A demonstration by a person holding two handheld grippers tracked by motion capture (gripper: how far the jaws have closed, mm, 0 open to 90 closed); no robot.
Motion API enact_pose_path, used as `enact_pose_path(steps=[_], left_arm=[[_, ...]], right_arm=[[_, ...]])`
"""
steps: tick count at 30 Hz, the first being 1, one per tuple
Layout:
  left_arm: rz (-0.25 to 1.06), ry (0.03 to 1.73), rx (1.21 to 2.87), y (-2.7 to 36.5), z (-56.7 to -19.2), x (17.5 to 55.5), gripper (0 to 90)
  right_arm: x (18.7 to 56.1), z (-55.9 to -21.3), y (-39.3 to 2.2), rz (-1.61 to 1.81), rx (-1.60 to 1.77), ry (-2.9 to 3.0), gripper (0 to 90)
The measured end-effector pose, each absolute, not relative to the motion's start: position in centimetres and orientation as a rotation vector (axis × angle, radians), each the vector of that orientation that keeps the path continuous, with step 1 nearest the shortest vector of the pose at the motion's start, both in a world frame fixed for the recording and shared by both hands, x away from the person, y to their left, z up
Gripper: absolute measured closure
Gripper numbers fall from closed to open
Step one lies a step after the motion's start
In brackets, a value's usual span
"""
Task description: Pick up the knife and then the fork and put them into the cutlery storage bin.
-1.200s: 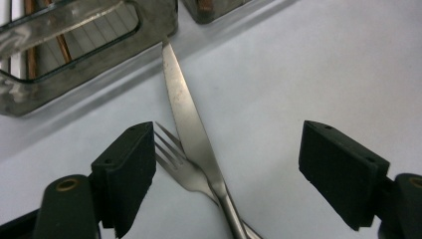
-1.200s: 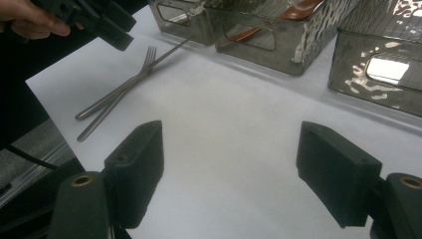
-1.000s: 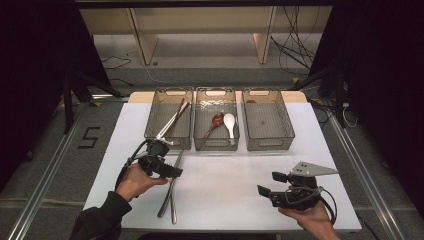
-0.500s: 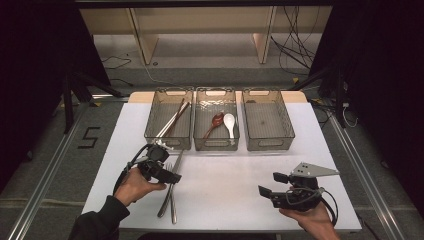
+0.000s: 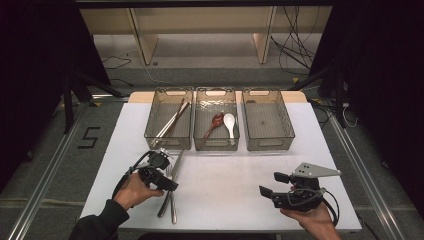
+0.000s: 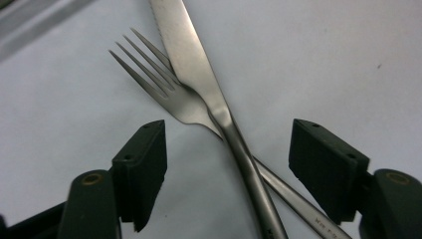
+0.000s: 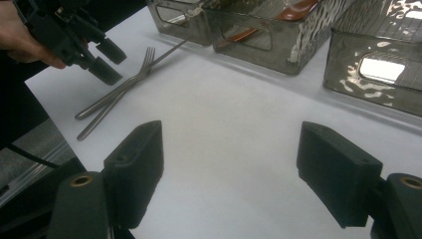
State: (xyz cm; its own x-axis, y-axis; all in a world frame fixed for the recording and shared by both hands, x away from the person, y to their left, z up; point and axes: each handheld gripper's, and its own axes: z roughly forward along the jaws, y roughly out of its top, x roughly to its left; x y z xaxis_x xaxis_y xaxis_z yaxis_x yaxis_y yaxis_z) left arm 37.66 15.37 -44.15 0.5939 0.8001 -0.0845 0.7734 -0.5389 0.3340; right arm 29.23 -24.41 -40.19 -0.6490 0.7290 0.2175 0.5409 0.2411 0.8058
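Note:
A steel knife (image 6: 199, 74) lies across a steel fork (image 6: 164, 94) on the white table, their handles crossing. My left gripper (image 6: 226, 154) straddles that crossing. Its jaws have just been closing with both handles between them, but the pads stand clear of the metal, so it is open. From above, the left gripper (image 5: 162, 175) sits over the crossed cutlery (image 5: 172, 192) at the near left. My right gripper (image 5: 270, 187) rests low at the near right, open, with only bare table between its jaws (image 7: 229, 174).
Three clear bins stand in a row at the back. The left bin (image 5: 150, 127) holds long sticks, the middle bin (image 5: 216, 146) a brown spoon (image 5: 216, 120) and a white spoon (image 5: 229, 122), and the right bin (image 5: 290, 127) looks bare. The table edge lies close behind both hands.
My left gripper has shifted slightly toward the near edge, settling over the crossed fork and knife. The right gripper has kept still.

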Motion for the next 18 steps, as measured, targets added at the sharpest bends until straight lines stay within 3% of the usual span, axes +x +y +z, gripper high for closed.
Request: enact_pose_path(steps=[18], left_arm=[[-0.018, 1.229, 2.557, 15.7, -45.8, 37.7, 58.8]], right_arm=[[29.2, -40.2, -24.2, 1.358, 1.188, 2.318, 27.6]])
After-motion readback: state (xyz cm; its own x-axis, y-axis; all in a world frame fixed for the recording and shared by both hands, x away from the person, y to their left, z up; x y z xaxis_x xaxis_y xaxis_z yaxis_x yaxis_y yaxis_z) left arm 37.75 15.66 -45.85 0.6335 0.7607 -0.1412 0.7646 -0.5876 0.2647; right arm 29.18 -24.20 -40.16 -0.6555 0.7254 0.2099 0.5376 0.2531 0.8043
